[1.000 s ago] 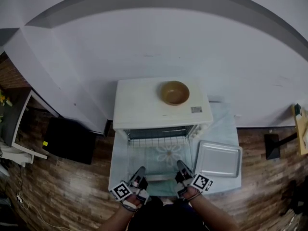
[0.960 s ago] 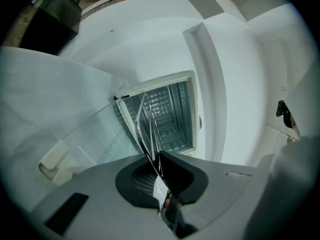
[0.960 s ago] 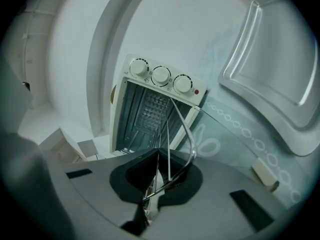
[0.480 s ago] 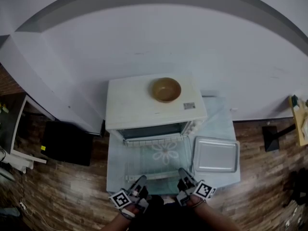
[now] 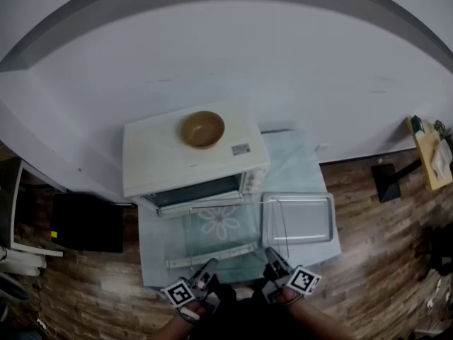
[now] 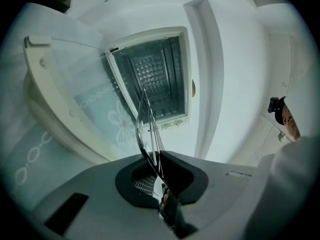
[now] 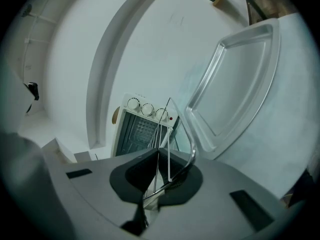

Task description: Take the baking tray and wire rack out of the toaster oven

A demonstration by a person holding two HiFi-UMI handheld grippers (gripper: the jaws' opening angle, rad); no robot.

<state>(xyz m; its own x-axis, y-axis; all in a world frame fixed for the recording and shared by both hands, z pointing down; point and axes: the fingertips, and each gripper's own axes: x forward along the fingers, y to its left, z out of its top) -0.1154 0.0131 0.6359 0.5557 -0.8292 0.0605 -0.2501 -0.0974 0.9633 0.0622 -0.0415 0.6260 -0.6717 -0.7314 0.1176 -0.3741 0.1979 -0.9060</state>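
Rack clear of oven, pinched at its near edge by both grippers.
Left gripper and right gripper are each clamped on the rack frame wire. The rack reaches ahead of them, with the oven beyond and the tray ahead-right of the right gripper. Judged light, stiff, slick thin wire; a two-end hold should resist twisting. Oven-top sticker is unreadable.

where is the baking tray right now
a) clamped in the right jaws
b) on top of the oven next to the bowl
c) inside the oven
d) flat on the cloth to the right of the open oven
d: the baking tray lies flat on the pale cloth to the right of the toaster oven. The left gripper and right gripper have their jaws shut on the wire rack instead.
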